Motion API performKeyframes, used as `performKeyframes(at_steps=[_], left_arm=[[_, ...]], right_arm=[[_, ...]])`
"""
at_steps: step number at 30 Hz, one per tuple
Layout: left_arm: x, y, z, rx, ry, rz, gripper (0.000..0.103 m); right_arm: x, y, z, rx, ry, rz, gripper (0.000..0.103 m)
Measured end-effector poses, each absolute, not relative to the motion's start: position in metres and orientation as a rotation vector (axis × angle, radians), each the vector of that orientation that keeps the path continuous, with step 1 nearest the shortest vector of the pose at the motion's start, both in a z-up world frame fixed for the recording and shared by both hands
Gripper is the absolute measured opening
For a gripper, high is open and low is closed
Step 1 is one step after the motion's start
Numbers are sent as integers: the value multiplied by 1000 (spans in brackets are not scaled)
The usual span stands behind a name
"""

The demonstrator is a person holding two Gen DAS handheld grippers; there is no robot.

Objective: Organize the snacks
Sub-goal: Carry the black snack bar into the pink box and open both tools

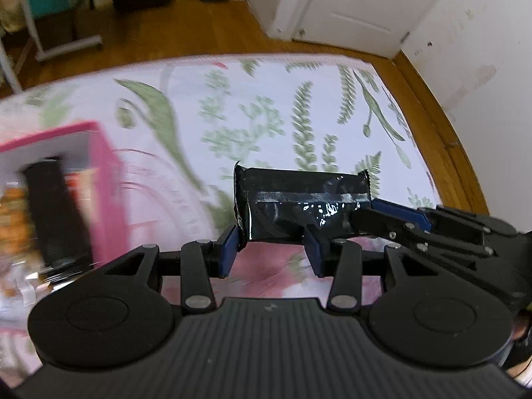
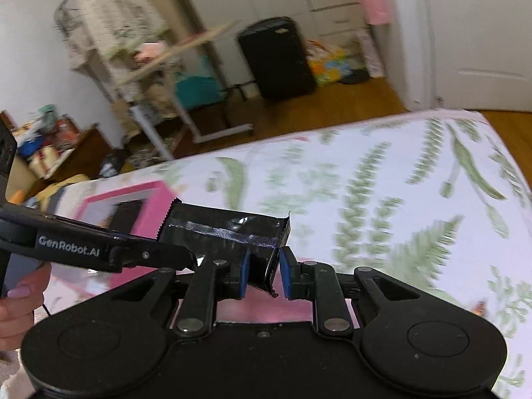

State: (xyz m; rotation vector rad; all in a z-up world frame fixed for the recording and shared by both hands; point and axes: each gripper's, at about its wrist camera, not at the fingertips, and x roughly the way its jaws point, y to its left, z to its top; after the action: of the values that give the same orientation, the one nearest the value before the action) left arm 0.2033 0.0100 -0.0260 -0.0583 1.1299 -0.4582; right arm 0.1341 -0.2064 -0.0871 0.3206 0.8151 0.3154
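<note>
Both claws share one black snack bar point(image 1: 299, 206), lifted clear above the fern-print bed point(image 1: 266, 106). The left claw point(image 1: 274, 249) stands fairly narrow, its blue pads at the bar's left part; whether both pads really press on the wrapper I cannot tell, since the left pad only meets the crimped edge. The right claw point(image 2: 264, 274) is pinched tight on the bar's other end, the wrapper squeezed thin between its pads. In the left wrist view the right claw reaches in from the right and clamps that end.

The bar's long axis runs left to right across the bed, roughly level, with its crimped ends pointing left and right; the wrapper's seam strip faces up toward the cameras.

To the left sits a pink box point(image 1: 83, 179), open-topped, with another dark bar standing upright inside and orange packets near it, blurred. My reading is that this is the carry step: the bar is on its way to that box. The next move would call for swinging the bar left over the opening, tipping it so one end points down, and one claw letting go so it slides in beside the upright bar.
</note>
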Motion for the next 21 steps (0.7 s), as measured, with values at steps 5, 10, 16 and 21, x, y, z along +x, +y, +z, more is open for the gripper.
performKeyframes(at_steps=[5,10,16,21], left_arm=[[178,70,4,-29,1077,-399,42],[163,122,15,-22,1061,-303,42],[156,164,9,-18,1060,-213,42],[154,186,-7,-8,1086,-160,42]], right_arm=[[130,-157,-70,302,802,436,24],[139,-108,-65,296,809,536,24],[150,-61,-65,265,826,616,24],[160,-33,-74,234,855,657,24]])
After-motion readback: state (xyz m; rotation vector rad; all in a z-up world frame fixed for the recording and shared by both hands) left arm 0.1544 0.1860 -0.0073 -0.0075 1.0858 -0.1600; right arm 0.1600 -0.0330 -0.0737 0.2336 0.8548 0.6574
